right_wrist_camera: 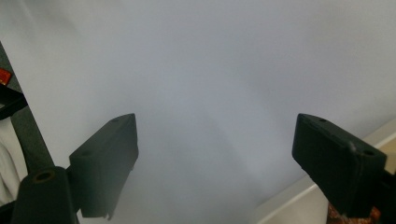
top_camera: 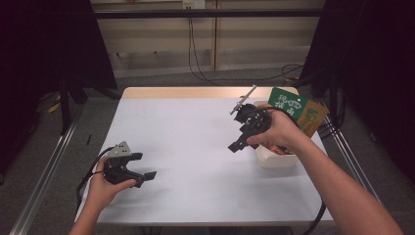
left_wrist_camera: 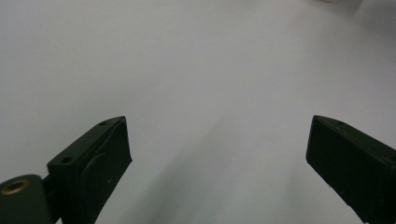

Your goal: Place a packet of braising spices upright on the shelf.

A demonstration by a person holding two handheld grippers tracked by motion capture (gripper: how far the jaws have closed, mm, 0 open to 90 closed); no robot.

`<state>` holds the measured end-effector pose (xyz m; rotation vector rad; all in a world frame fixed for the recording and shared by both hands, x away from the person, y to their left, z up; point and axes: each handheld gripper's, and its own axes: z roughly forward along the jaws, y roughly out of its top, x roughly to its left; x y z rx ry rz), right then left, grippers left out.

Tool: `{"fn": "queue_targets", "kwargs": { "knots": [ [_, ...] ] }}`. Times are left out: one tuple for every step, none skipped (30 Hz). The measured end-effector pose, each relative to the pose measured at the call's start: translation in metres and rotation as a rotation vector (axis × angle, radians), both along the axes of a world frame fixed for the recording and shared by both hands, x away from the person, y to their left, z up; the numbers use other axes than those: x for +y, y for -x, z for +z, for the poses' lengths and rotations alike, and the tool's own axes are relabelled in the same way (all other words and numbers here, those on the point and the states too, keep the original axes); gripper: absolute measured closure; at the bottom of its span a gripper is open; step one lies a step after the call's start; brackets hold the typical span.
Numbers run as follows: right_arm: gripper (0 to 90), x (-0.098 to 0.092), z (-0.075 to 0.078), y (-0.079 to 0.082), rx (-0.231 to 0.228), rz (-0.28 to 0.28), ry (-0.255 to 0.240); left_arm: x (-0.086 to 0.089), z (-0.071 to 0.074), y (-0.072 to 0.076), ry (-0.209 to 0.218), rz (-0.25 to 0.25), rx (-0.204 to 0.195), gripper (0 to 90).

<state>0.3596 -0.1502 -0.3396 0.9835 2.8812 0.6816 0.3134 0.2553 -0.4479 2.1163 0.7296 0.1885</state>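
The left gripper (top_camera: 145,166) is low over the white table (top_camera: 195,147) near its front left, with its jaws wide apart and nothing in them. The right gripper (top_camera: 234,128) is held up, jaws wide too, just beside the white plastic tub (top_camera: 274,159) with the green and brown paper packet (top_camera: 296,110) behind it.

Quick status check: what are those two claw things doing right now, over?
Left gripper open, low over the table. Right gripper open beside the white container. Nothing between.

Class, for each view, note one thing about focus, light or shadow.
High view: table brightly lit, surroundings dark. Left gripper view: left tool casts a soft shadow on the sheet. Right gripper view: right tool, jaws soft-edged, container rim blurred.
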Motion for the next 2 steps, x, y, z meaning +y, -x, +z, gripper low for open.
{"fn": "queue_targets", "kwargs": {
  "knots": [
    [14.6, 0.0019, -0.0021, 0.001, -0.003, -0.006, -0.008, 0.0001, -0.0005, -0.0007, 0.005, -0.007, 0.003, 6.2],
    [14.7, 0.003, -0.0042, 0.0017, -0.006, 0.002, -0.013, -0.0003, -0.0009, -0.0009, 0.0, 0.002, 0.001, 6.2]
  ]
}}
